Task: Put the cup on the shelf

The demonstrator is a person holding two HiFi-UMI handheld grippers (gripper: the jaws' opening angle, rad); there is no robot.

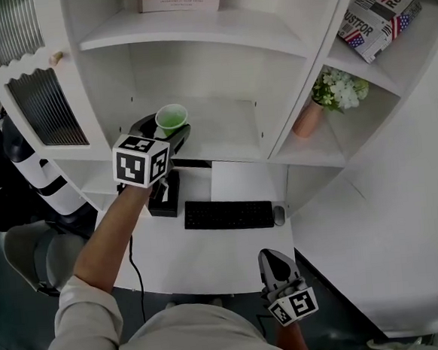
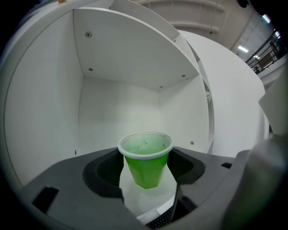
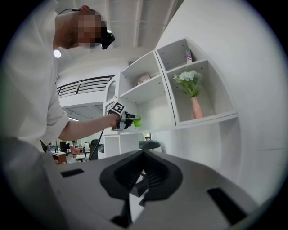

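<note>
Clamping green cup (image 2: 145, 155) at the shelf (image 2: 117, 103), left tool (image 2: 146, 168); right tool (image 3: 143, 158), in its own view, seemingly closed, empty.

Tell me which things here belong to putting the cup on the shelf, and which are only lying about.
Job: green cup, held in the left gripper; shelf compartment in front of it.
Lying about: keyboard, mouse, vase of flowers, printed box higher up; right gripper, shut and empty.
</note>
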